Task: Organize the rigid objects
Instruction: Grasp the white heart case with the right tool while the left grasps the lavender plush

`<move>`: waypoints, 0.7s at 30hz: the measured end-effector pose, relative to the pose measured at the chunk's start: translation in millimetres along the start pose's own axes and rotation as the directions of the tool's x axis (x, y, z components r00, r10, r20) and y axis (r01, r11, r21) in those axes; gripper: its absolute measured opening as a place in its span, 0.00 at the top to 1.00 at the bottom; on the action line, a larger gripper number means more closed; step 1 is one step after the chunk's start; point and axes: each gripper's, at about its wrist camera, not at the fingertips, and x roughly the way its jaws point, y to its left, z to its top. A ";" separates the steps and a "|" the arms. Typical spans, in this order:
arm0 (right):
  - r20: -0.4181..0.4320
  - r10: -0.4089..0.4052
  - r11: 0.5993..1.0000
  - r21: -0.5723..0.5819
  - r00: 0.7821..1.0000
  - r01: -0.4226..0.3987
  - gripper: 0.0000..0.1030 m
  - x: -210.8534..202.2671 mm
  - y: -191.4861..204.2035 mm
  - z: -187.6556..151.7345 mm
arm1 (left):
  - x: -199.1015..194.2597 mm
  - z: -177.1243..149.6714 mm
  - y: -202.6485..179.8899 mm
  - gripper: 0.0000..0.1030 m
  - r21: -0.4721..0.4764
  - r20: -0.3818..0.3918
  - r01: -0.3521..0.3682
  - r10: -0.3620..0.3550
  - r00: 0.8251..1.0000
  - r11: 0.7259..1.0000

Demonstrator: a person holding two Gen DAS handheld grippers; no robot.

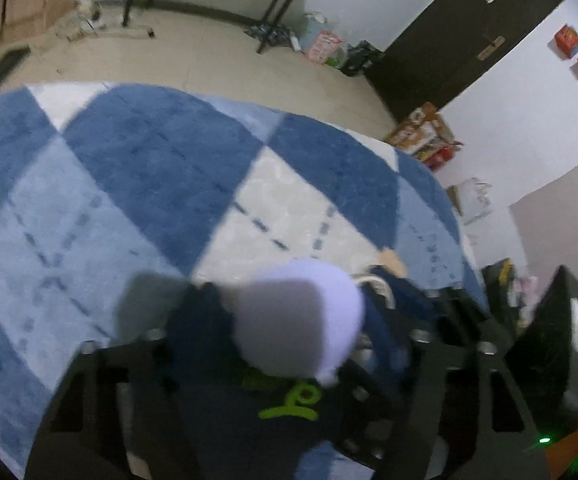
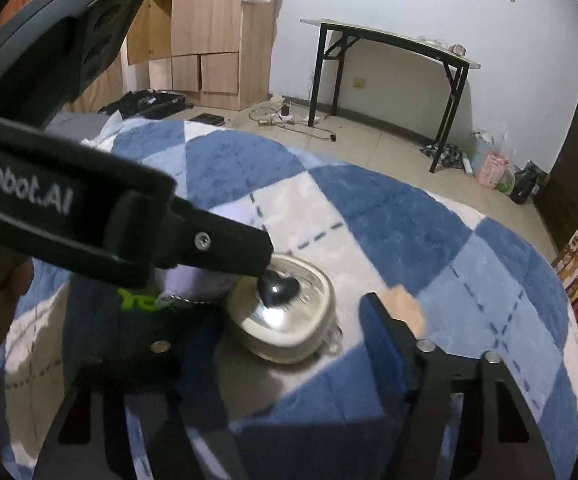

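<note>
A pale lavender cup-like object (image 1: 301, 316) fills the space between my left gripper's (image 1: 289, 320) blue-padded fingers (image 1: 385, 320); the gripper is shut on it, above the blue and white checked blanket (image 1: 149, 168). In the right wrist view a shiny steel lidded pot (image 2: 285, 320) with a black knob (image 2: 279, 286) sits on the blanket. The left gripper (image 2: 249, 256) reaches in from the left, its tip at the knob, the lavender object (image 2: 197, 280) beside the pot. My right gripper (image 2: 273, 336) is open, its fingers either side of the pot.
The blanket (image 2: 429, 240) covers a raised surface with its edge at the far side. Beyond it are a tiled floor, a black-legged table (image 2: 389, 40), wooden cabinets (image 2: 209, 32), a dark door (image 1: 461, 32) and boxes (image 1: 421, 132) on the floor.
</note>
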 end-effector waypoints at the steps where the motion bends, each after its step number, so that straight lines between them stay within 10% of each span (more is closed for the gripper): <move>1: 0.000 0.007 1.000 0.000 1.000 -0.007 0.49 1.8 -0.4 -0.8 | -0.8 -0.9 -0.5 0.42 -0.006 0.001 0.003 -0.003 1.000 1.000; 21: 0.028 0.030 0.996 0.078 0.999 -0.032 0.50 -57.4 17.3 -35.4 | -92.9 -40.5 -9.6 0.46 0.110 0.053 -0.181 0.176 0.983 0.977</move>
